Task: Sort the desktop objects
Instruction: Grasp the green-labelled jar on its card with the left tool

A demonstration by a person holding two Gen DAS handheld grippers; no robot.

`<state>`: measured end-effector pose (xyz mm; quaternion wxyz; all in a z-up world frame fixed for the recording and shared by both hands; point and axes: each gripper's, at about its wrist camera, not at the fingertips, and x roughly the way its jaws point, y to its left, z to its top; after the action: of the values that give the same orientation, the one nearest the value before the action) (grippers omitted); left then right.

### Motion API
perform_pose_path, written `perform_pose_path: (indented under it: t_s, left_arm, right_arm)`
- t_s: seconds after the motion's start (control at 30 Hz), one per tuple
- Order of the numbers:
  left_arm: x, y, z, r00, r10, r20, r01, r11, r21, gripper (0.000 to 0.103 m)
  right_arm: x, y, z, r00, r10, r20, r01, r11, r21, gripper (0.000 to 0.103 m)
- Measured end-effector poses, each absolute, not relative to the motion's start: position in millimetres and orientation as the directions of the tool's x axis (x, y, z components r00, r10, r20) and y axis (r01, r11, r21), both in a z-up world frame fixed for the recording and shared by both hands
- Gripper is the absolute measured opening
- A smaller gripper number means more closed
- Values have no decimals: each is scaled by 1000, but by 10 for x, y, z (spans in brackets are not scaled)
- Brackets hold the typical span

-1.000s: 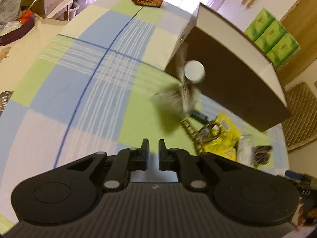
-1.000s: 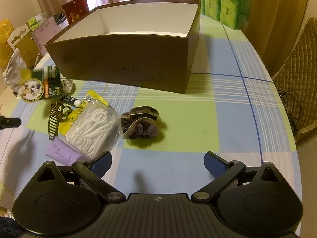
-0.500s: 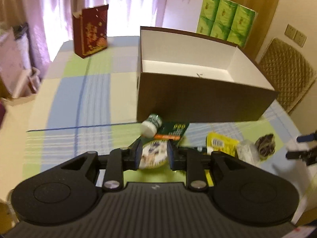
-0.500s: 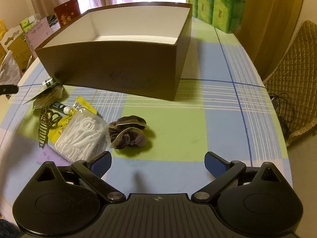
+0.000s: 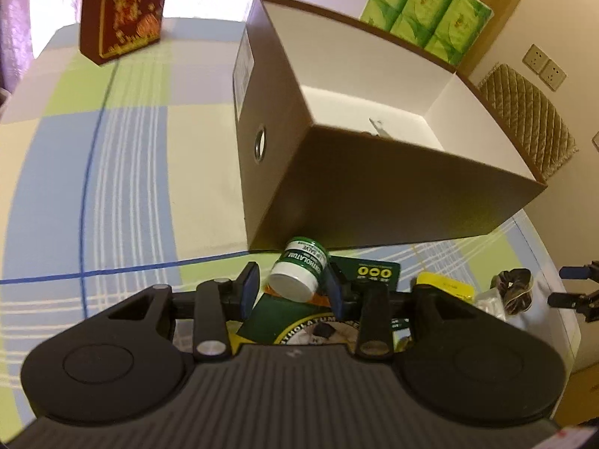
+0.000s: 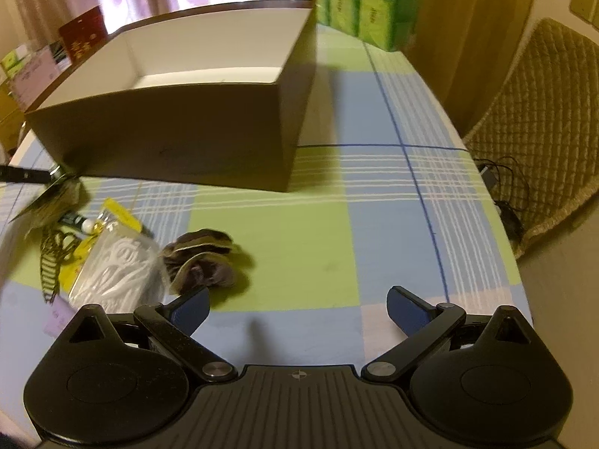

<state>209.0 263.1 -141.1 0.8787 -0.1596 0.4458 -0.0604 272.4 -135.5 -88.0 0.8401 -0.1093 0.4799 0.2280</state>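
My left gripper (image 5: pixel 291 292) is opening with the green-and-white jar (image 5: pixel 299 274) between its pads; the right pad seems to touch it, the left stands clear. The jar sits on its green card (image 5: pixel 368 275) just near the brown box (image 5: pixel 374 194), whose wall blocks the way ahead. My right gripper (image 6: pixel 297 308) gapes wide, empty, over the checked cloth (image 6: pixel 374 224). To its left lie one scrunchie (image 6: pixel 202 258), one floss-pick bag (image 6: pixel 116 273) and one hair claw (image 6: pixel 54 258), blurred. One red box (image 5: pixel 121 7) stands far left.
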Motion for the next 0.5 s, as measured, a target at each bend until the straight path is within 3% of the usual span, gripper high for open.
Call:
perform_pose_path:
  t_s: [0.27, 0.5]
  left_arm:
    - [2115, 2599, -1525, 607, -275, -746, -10, 936, -352, 29]
    - [1819, 2594, -1244, 685, -193, -703, -69, 943, -326, 28]
  right_arm:
    - [2797, -1397, -876, 421, 293, -858, -437, 895, 92, 98]
    - [2767, -1290, -928, 391, 362, -846, -487, 862, 144, 98]
